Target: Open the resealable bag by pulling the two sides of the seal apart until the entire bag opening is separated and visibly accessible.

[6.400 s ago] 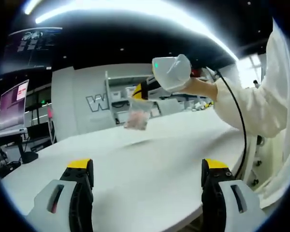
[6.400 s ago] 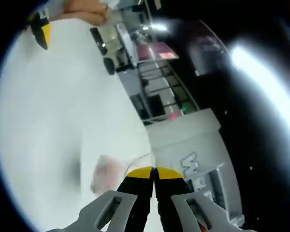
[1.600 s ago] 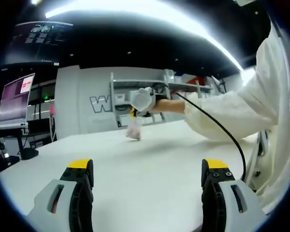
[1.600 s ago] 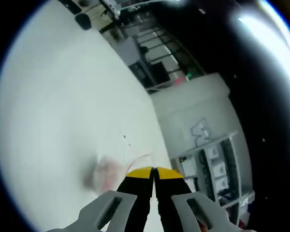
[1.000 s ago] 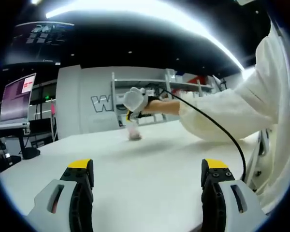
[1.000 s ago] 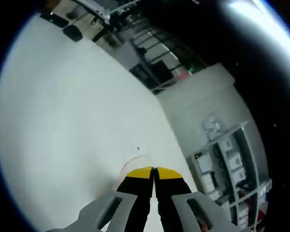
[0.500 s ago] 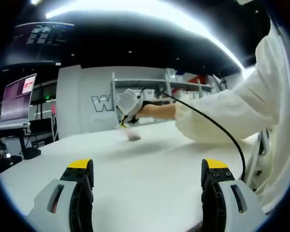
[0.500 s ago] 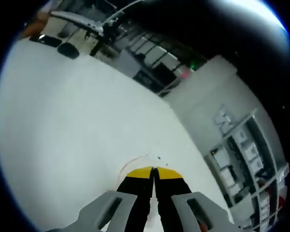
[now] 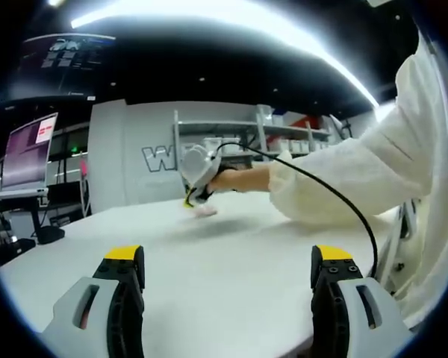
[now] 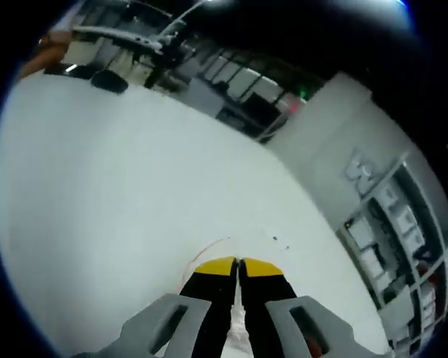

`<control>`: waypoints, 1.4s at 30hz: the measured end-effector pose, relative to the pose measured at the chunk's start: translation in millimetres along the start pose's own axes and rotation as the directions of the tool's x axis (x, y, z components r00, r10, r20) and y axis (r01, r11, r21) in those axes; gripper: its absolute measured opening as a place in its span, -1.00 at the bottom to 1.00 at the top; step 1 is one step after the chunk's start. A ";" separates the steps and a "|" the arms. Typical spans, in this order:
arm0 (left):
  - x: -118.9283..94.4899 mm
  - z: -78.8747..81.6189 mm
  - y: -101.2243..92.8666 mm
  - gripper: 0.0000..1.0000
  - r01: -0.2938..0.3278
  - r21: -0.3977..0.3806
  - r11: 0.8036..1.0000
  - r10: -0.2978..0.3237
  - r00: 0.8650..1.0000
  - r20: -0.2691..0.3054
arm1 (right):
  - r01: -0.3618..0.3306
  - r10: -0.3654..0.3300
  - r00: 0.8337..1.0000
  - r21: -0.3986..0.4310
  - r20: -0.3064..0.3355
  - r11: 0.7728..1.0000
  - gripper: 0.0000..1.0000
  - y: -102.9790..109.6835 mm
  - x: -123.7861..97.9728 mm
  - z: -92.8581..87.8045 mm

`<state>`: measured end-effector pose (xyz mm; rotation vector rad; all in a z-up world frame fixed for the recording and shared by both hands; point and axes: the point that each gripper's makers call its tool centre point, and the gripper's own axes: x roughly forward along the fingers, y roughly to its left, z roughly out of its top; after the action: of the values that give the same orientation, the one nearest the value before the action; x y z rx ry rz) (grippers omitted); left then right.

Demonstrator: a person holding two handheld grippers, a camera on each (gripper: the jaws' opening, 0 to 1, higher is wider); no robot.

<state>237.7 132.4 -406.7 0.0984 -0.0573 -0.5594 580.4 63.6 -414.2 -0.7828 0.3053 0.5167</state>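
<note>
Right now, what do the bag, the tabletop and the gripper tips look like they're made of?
Bag: thin, clear, pinkish film, likely plastic; blurred, so finish is unclear. Tabletop: smooth matte white, probably laminate; even, soft shadows. Left hand-held gripper, open: glossy yellow tips on black fingers in grey shells, apparently moulded plastic. Right hand-held gripper: same look, tips together on the bag's edge.

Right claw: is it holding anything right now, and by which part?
The right claw is shut on the resealable bag, pinching its top edge where the red seal line runs. The left claw holds nothing.
</note>
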 end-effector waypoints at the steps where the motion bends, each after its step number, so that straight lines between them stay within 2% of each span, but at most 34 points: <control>1: -0.1 0.0 -0.6 0.82 0.001 0.000 1.000 -0.001 1.000 0.000 | -0.016 0.016 1.000 0.031 0.005 0.999 -0.98 3.4 0.2 -0.8; 4: -0.5 -0.5 -1.5 0.82 0.004 0.003 1.000 -0.004 1.000 -0.002 | -0.076 0.071 0.997 0.144 0.036 0.987 -0.86 11.4 -1.9 2.1; 7: -1.5 -2.7 -0.7 0.82 0.000 0.008 1.000 0.000 1.000 -0.010 | -0.092 0.069 0.991 0.223 0.111 0.971 -0.85 5.5 -11.7 15.5; 10: -1.7 -2.5 -0.7 0.82 0.000 0.002 1.000 0.000 1.000 -0.008 | -0.060 0.021 0.987 0.246 0.158 0.967 -0.80 -9.9 -21.0 25.7; 13: -0.8 -1.3 -2.8 0.82 0.005 0.005 1.000 -0.005 1.000 -0.005 | -0.040 -0.002 0.986 0.253 0.164 0.967 -0.74 -18.2 -22.4 25.9; 19: 0.4 -0.1 -6.1 0.82 0.016 0.011 1.000 -0.016 1.000 -0.004 | -0.043 -0.004 0.987 0.289 0.158 0.956 -0.66 -19.3 -18.7 15.6; 23: 0.2 0.9 -4.0 0.82 0.012 0.015 1.000 -0.012 1.000 -0.005 | -0.056 -0.009 0.982 0.343 0.187 0.938 -0.62 -20.2 -18.8 16.1; 25: 0.0 1.4 -3.5 0.82 0.011 0.015 1.000 -0.011 1.000 -0.003 | -0.064 -0.031 0.970 0.376 0.241 0.924 -0.50 -23.9 -20.5 23.9; 27: 0.3 1.4 -3.7 0.82 0.011 0.014 1.000 -0.011 1.000 -0.004 | -0.070 -0.061 0.953 0.410 0.297 0.910 -0.20 -29.6 -23.5 32.3; 31: 1.8 0.9 -5.4 0.82 0.017 0.016 1.000 -0.016 1.000 -0.006 | -0.086 -0.134 0.905 0.481 0.405 0.872 0.27 -43.6 -34.8 48.1; 34: 2.0 0.8 -6.3 0.82 0.018 0.017 1.000 -0.018 1.000 -0.007 | -0.091 -0.139 0.899 0.488 0.416 0.868 0.47 -45.9 -39.3 47.7; 36: 2.0 1.3 -6.8 0.82 0.019 0.017 1.000 -0.018 1.000 -0.006 | -0.103 -0.139 0.892 0.493 0.429 0.864 0.50 -45.6 -42.1 47.9; 39: 2.7 0.8 -8.5 0.82 0.022 0.020 1.000 -0.022 1.000 -0.010 | -0.131 -0.147 0.883 0.537 0.445 0.833 0.57 -45.7 -44.1 48.0; 40: 3.0 0.6 -9.4 0.82 0.024 0.022 0.999 -0.023 1.000 -0.012 | -0.141 -0.150 0.880 0.551 0.450 0.822 0.66 -45.8 -44.7 48.1; 42: 3.1 0.8 -10.9 0.82 0.027 0.024 0.999 -0.026 1.000 -0.013 | -0.168 -0.165 0.870 0.595 0.464 0.786 0.85 -48.3 -44.7 49.2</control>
<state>234.5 121.5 -407.0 0.1265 -0.0510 -0.5848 573.1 56.4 -332.7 0.0199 -0.0188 0.5554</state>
